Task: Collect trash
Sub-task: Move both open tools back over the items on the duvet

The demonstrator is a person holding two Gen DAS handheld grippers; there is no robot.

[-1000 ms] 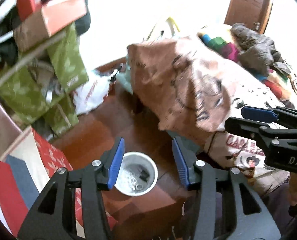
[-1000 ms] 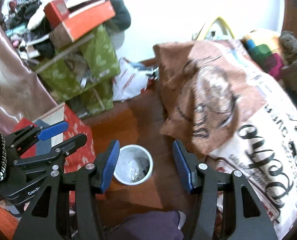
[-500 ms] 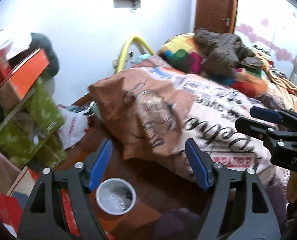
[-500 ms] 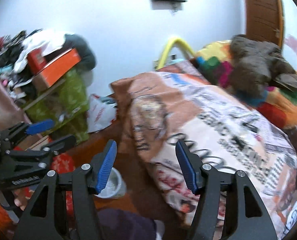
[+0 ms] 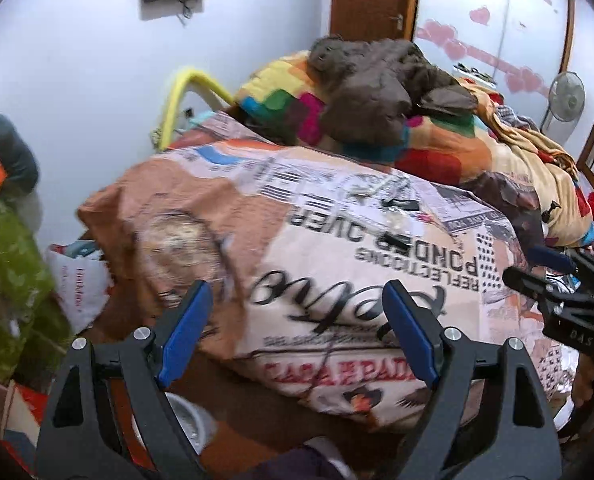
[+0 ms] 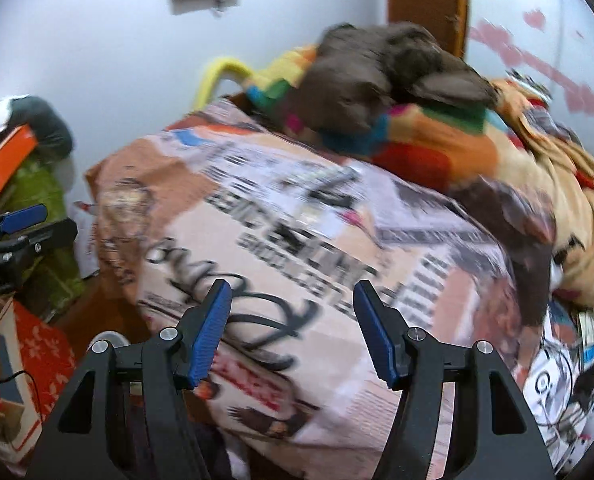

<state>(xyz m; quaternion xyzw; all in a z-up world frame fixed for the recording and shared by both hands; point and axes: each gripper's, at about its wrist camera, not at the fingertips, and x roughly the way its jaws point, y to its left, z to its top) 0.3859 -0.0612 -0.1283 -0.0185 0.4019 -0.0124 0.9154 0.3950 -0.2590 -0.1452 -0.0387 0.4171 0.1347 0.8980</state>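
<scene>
My left gripper (image 5: 297,332) is open and empty, raised in front of the bed's printed cover (image 5: 337,240). Small bits of trash (image 5: 397,200), dark and light pieces, lie on top of the cover. The white trash cup (image 5: 193,420) stands on the floor low between my left fingers, partly hidden. My right gripper (image 6: 293,328) is open and empty, facing the same cover (image 6: 297,240); the cup's rim (image 6: 107,337) shows at its left finger. Each gripper shows at the edge of the other's view, the right one (image 5: 557,280) and the left one (image 6: 25,228).
A multicoloured blanket (image 5: 437,148) with a brown jacket (image 5: 377,88) lies at the head of the bed. Green fabric and boxes (image 5: 9,280) pile up at the left, with a white plastic bag (image 5: 77,292). A wooden door (image 5: 373,0) and a fan (image 5: 565,96) stand behind.
Both grippers have lifted and tilted up from the trash cup on the floor toward the bed. The cup has slid to the bottom of both views. Both stay open.
</scene>
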